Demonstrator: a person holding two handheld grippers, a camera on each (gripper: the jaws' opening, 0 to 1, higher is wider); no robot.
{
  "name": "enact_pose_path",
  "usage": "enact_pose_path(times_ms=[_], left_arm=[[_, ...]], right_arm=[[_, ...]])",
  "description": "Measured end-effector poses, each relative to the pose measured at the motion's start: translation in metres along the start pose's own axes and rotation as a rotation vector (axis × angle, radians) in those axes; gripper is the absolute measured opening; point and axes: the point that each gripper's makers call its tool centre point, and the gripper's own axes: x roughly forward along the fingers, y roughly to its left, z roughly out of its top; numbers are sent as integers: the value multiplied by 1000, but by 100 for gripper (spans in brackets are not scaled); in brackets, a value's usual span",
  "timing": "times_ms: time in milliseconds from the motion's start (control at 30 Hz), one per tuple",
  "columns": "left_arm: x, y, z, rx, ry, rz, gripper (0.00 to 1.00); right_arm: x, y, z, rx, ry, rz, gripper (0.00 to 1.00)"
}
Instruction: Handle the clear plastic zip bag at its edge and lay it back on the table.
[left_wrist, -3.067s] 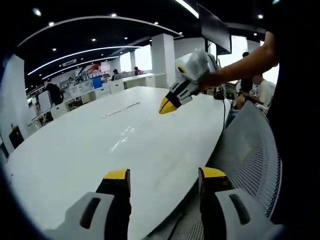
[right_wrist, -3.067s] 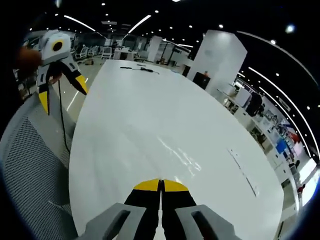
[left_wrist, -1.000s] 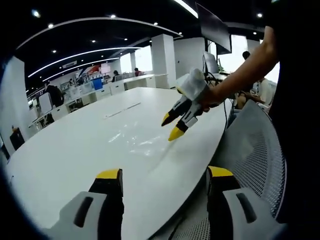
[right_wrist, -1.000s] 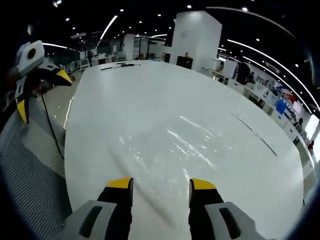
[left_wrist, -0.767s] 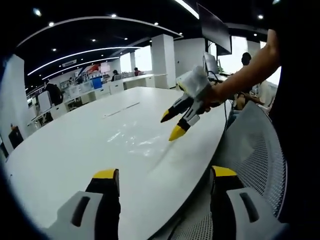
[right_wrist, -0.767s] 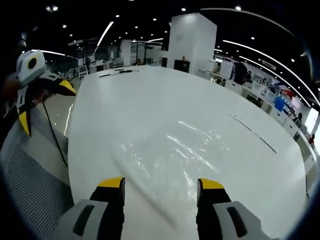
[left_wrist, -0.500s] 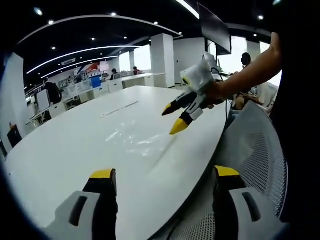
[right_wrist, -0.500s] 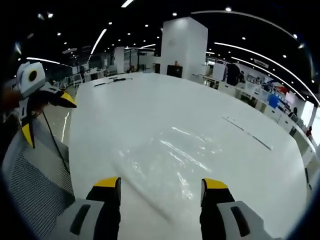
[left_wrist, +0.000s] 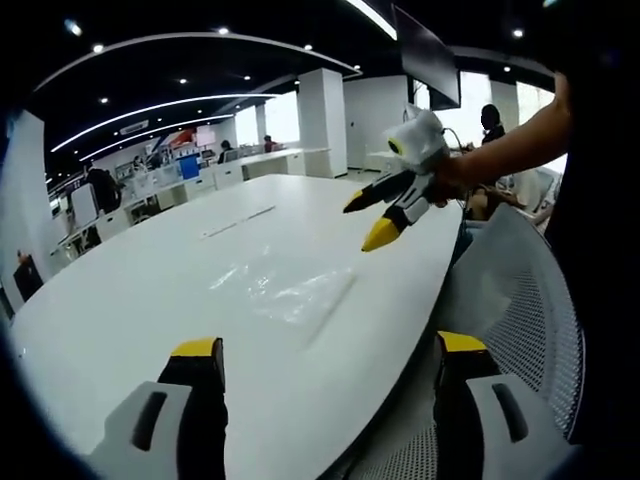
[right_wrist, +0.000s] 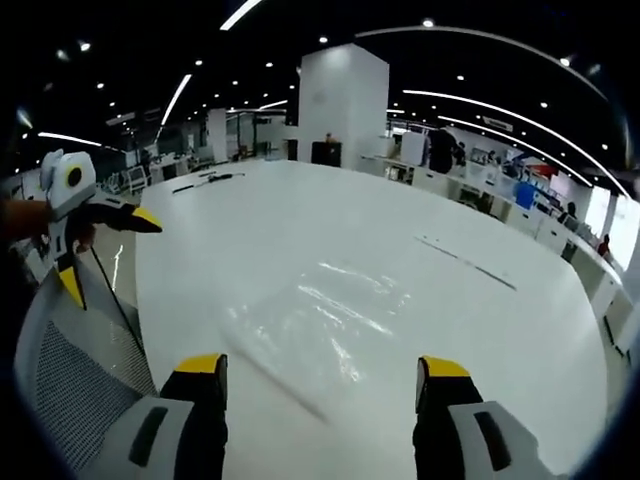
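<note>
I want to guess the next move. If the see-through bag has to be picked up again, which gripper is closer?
Probably the right gripper: the clear bag lies flat just beyond its open jaws. The left gripper hangs off the table's edge.

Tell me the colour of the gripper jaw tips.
Yellow, clearest on the right gripper in the right gripper view.

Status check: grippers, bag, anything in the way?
Left gripper open, empty. Right gripper open, empty, above the table. Zip bag lying flat on table, untouched. Mesh chair at table edge; nothing on the bag.
</note>
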Motion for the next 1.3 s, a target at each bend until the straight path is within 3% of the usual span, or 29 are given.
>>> enact_pose_path(times_ms=[367, 767, 1300], left_arm=[[4, 0, -4, 0, 12, -25, 85], [9, -2, -5, 4, 21, -38, 85], [5, -4, -12, -7, 28, -34, 83]], right_arm=[[-25, -6, -14, 15, 36, -21, 87], [-55, -18, -39, 13, 77, -89, 92], [-94, -13, -58, 78, 52, -100, 95]])
